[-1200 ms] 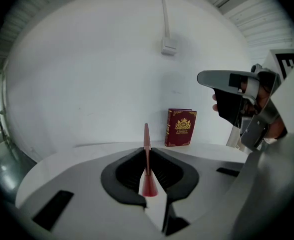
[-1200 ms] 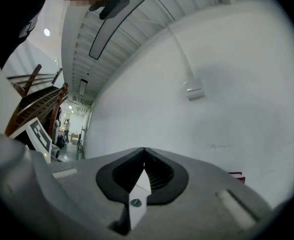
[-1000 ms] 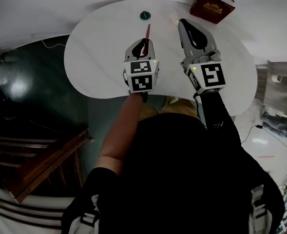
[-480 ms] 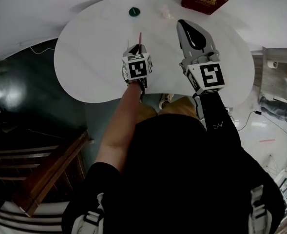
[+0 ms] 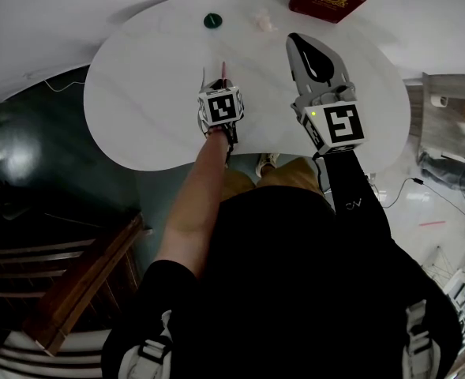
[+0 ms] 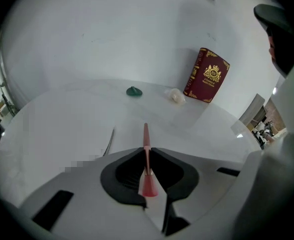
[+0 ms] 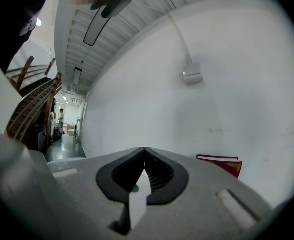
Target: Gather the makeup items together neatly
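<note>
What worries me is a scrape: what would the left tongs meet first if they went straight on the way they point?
Probably the bare white table just ahead: the left tongs tilt down at it, and the red makeup pencil they grip would touch first.

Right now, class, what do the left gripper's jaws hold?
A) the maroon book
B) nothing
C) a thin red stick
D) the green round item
C: the left gripper view shows the left gripper shut on the red stick; the green item and maroon book sit farther off on the table.
</note>
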